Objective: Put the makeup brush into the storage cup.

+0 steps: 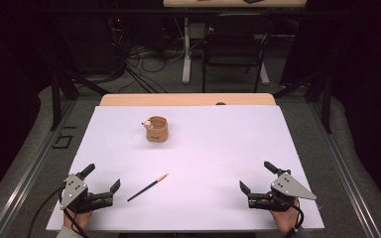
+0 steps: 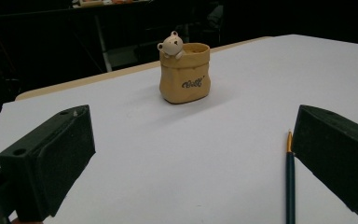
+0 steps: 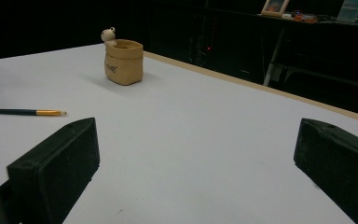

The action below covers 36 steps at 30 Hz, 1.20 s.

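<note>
white sheeting covers the counter (image 1: 218, 148), with a strip of bare wood along its far edge and dark floor, cables and a chair frame beyond. the left gripper (image 1: 102, 186) rests near the front left corner, its fingers (image 2: 51, 158) spread wide and released, holding nothing. the right gripper (image 1: 259, 177) sits near the front right corner, its fingers (image 3: 56, 168) likewise wide apart and empty. a dark pencil (image 1: 148, 187) with a gold tip lies flat on the sheet just to the right of the left gripper, angled toward the far right; in the left gripper view it runs just inside the right-hand finger, apart from it. a tan pouch-shaped cup (image 1: 157, 129) with a small bear on its rim stands upright toward the far left of centre, well apart from both grippers. open white sheet lies between the grippers and across the whole right half.
</note>
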Tool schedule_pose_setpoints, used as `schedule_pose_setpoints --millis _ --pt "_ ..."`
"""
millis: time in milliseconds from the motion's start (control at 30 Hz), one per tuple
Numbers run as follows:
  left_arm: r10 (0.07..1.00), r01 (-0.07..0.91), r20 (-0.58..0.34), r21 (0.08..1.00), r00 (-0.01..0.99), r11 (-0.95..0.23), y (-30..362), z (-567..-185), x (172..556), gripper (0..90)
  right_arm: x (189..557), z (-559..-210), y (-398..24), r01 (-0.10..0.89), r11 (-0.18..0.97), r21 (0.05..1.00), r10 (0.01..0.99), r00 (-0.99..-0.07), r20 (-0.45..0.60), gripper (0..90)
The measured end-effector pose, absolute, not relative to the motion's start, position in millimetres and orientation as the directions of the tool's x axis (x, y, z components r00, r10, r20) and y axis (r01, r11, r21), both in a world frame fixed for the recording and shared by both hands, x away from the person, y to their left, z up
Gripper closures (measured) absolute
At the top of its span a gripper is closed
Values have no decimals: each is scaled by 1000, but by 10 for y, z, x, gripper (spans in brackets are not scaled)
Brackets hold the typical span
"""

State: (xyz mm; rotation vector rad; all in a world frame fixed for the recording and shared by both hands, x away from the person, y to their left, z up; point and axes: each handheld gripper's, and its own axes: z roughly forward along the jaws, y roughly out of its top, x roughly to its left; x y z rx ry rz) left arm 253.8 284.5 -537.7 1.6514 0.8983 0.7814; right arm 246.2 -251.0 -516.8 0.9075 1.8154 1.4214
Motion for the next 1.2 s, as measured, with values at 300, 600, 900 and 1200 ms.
schedule_pose_setpoints --millis 300,600,900,1200 --pt "853 192 45 967 519 -168 2835 -5381 2554 0 2467 -5169 -2510 132 179 975 828 -556 -76 0" --pt "838 205 64 957 541 -205 2789 -5382 2599 1 2495 -5165 -2509 118 168 979 823 -563 -74 0" --pt "831 226 59 949 553 -218 2754 -5373 2654 1 2510 -5167 -2519 125 167 978 821 -568 -67 0" --pt "818 265 70 927 571 -264 2674 -5344 2721 2 2511 -5157 -2530 120 178 977 817 -571 -79 0"
